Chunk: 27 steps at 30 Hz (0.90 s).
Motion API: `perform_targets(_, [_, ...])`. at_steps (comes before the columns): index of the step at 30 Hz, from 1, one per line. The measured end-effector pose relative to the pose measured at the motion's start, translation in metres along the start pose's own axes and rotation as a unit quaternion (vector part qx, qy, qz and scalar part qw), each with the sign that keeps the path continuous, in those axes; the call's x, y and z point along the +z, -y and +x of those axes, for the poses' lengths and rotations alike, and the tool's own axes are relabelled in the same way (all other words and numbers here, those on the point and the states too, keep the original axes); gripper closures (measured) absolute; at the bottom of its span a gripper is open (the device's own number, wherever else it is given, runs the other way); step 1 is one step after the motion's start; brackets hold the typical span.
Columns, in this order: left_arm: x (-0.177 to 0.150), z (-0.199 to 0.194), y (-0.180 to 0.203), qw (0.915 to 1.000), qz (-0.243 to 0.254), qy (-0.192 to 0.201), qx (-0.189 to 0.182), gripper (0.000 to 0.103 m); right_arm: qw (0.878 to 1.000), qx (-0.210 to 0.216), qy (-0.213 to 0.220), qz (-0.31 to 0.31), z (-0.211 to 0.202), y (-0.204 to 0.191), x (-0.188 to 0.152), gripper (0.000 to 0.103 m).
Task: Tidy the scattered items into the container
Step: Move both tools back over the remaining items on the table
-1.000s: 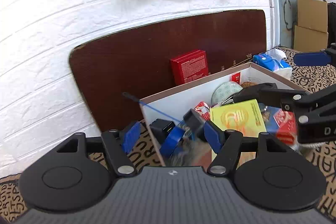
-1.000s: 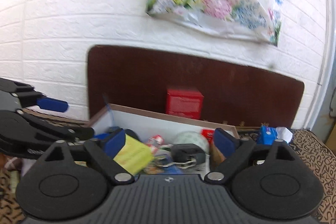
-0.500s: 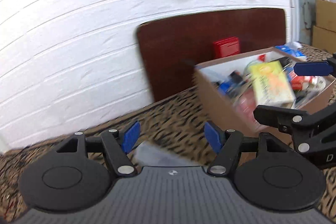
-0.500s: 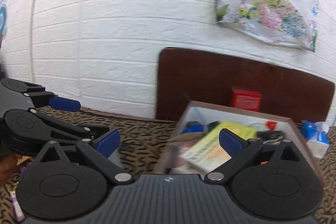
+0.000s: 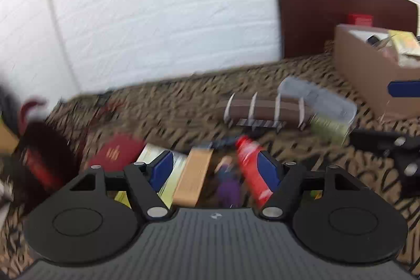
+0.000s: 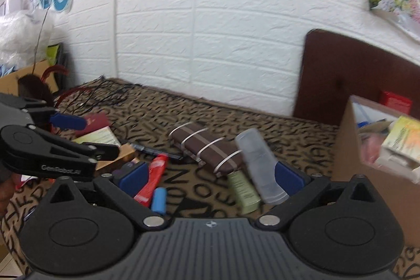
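The cardboard box holding several items stands at the right, also in the left wrist view. Scattered on the patterned cloth lie a brown banded case, a clear plastic tube, a green box, a red tube and a blue cylinder. My right gripper is open and empty above them. My left gripper is open and empty over a tan box, the red tube and a purple item; it also shows in the right wrist view.
A dark red booklet and a pale green book lie at the left. Black cables trail near the white brick wall. A brown board leans behind the box. A dark furry thing sits far left.
Both grippers have swung left and away from the box, down toward the scattered items on the cloth. Both stay open and empty.
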State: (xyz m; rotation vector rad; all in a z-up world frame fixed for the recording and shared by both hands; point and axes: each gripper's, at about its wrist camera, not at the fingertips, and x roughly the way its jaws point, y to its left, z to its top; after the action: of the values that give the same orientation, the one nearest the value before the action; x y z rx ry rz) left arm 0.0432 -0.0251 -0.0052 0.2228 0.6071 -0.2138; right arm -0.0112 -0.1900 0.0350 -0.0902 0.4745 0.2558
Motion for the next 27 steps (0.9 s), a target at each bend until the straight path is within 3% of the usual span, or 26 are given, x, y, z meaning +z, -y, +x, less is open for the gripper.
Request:
perform_targets(6, [-0.038,0.011,0.002,0.9967,-0.030,-0.074,-0.015,0.032,0.999,0.005,-0.041,-0.010,0.010,-0.016,-0.026,0.000])
perform_targets(11, [-0.027,-0.003,0.032,0.9978,-0.035,-0.053,-0.018,0.032,0.998,-0.016,-0.054,0.005,0.005,-0.004,-0.039,0.000])
perform_targets(13, [-0.019,-0.005,0.041,0.9981,-0.039,-0.042,-0.020,0.026,0.998,-0.025,-0.052,0.023,0.001,0.005,-0.041,0.000])
perform_targets(17, [-0.014,0.014,0.060,0.9981,-0.004,-0.059,0.014,0.026,0.997,-0.030,-0.045,0.047,-0.005,0.017,-0.043,0.000])
perform_targets(22, [-0.033,-0.016,0.048,0.9988,-0.012,-0.048,-0.005,0.029,0.999,-0.019,-0.037,0.036,-0.009,0.015,-0.044,0.000])
perform_targets(27, [-0.061,-0.051,0.019,0.9979,0.009,-0.031,0.055,0.028,0.999,0.009,-0.044,0.021,-0.002,-0.001,-0.045,0.000])
